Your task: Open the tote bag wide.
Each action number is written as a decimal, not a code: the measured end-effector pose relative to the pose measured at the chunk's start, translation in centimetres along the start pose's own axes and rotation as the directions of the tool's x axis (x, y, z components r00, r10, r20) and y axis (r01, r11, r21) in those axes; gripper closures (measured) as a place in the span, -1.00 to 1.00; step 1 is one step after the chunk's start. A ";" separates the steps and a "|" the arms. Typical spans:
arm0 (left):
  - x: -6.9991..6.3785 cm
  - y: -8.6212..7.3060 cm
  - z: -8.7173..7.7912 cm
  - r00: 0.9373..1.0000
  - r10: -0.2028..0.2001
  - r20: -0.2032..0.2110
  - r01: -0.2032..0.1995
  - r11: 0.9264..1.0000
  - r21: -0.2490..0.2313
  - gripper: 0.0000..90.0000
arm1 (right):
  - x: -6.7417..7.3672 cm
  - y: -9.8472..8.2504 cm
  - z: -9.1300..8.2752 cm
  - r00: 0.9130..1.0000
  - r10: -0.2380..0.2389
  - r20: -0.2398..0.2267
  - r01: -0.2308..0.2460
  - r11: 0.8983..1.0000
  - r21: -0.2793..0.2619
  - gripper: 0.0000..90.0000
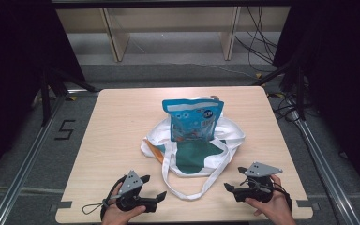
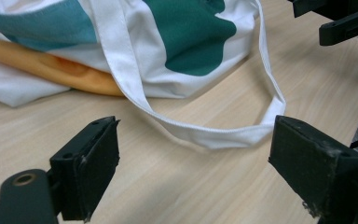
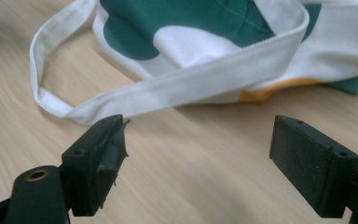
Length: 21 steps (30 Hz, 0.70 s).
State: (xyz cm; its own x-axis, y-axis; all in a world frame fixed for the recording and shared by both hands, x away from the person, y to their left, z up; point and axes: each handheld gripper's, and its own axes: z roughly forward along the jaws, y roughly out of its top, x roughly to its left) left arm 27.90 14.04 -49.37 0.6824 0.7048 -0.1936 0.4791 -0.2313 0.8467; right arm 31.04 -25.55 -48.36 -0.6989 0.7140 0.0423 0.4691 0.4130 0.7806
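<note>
Nearest the high camera, at the table's near edge, sit the two hand-held tools: the left gripper (image 1: 155,186) at the lower left and the right gripper (image 1: 233,178) at the lower right, each held in a hand and pointing inward toward the other. Both stand with jaws wide apart and nothing between the pads; the left gripper view and the right gripper view each show bare wood between the black jaws.

Between them, on the light wooden table (image 1: 117,122), lies the loop of a white strap (image 1: 192,193), a handle of the tote bag (image 1: 194,150). The loop's end lies just beyond the left gripper's jaws (image 2: 223,137) and just past the right gripper's left jaw (image 3: 65,109), touching neither.

The tote bag (white, with dark green patches and an orange area at its left side) lies flattened at the middle of the table. A blue snack packet (image 1: 193,118) stands upright at the bag's far end, its lower part down among the folds of cloth.
</note>
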 end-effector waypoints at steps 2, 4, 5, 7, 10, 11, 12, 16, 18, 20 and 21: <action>-0.1 -0.2 -0.1 1.000 0.016 -0.004 -0.016 1.000 0.016 -0.67 | 0.0 -0.3 -0.1 1.000 -0.004 -0.005 0.004 1.000 0.013 -0.56; -0.4 -0.4 -0.2 1.000 0.016 -0.005 -0.016 1.000 0.022 -0.67 | 0.1 -0.5 -0.2 1.000 0.005 -0.024 -0.004 0.999 0.035 -0.57; -0.5 -0.4 -0.2 1.000 0.017 -0.005 -0.017 1.000 0.018 -0.67 | 0.2 -0.7 -0.4 1.000 0.000 -0.009 0.000 1.000 0.028 -0.57; -0.6 -0.5 -0.3 1.000 0.024 -0.005 -0.024 1.000 0.020 -0.67 | 0.3 -0.9 -0.5 1.000 0.005 -0.014 -0.004 0.999 0.033 -0.57; -0.5 -0.7 -0.4 0.999 0.031 -0.020 -0.030 0.999 0.032 -0.67 | 0.4 -1.2 -0.7 1.000 -0.010 -0.015 0.011 0.999 0.043 -0.58; -0.6 -0.7 -0.3 1.000 0.019 -0.024 -0.018 0.999 0.026 -0.66 | 0.5 -1.3 -0.7 0.999 0.002 -0.034 -0.001 0.999 0.046 -0.58; -0.5 -0.8 -0.2 1.000 0.015 -0.022 -0.015 1.000 0.021 -0.66 | 0.5 -1.3 -0.7 0.999 -0.001 -0.046 0.003 0.998 0.060 -0.58; -0.4 -0.7 -0.2 0.999 0.037 -0.022 -0.036 0.999 0.023 -0.66 | 0.6 -1.5 -0.8 1.000 -0.004 -0.026 0.005 0.998 0.057 -0.58; -0.4 -0.7 -0.3 0.999 0.035 -0.027 -0.034 0.999 0.028 -0.66 | 0.6 -1.5 -0.7 1.000 -0.013 -0.020 0.014 0.998 0.055 -0.58; -0.4 -0.7 -0.3 0.999 0.033 -0.029 -0.032 0.999 0.028 -0.66 | 0.6 -1.5 -0.7 1.000 -0.014 -0.022 0.016 0.998 0.057 -0.58; -0.3 -0.7 -0.3 0.998 0.046 -0.032 -0.044 0.998 0.040 -0.66 | 0.6 -1.5 -0.7 1.000 -0.013 -0.022 0.014 0.998 0.057 -0.58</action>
State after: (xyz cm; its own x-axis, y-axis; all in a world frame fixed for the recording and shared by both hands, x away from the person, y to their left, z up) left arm 27.18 14.23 -49.72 0.6856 0.7146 -0.1388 0.4703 -0.2893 0.8337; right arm 29.52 -26.16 -49.10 -0.7168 0.6958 0.0458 0.4890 0.4547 0.7444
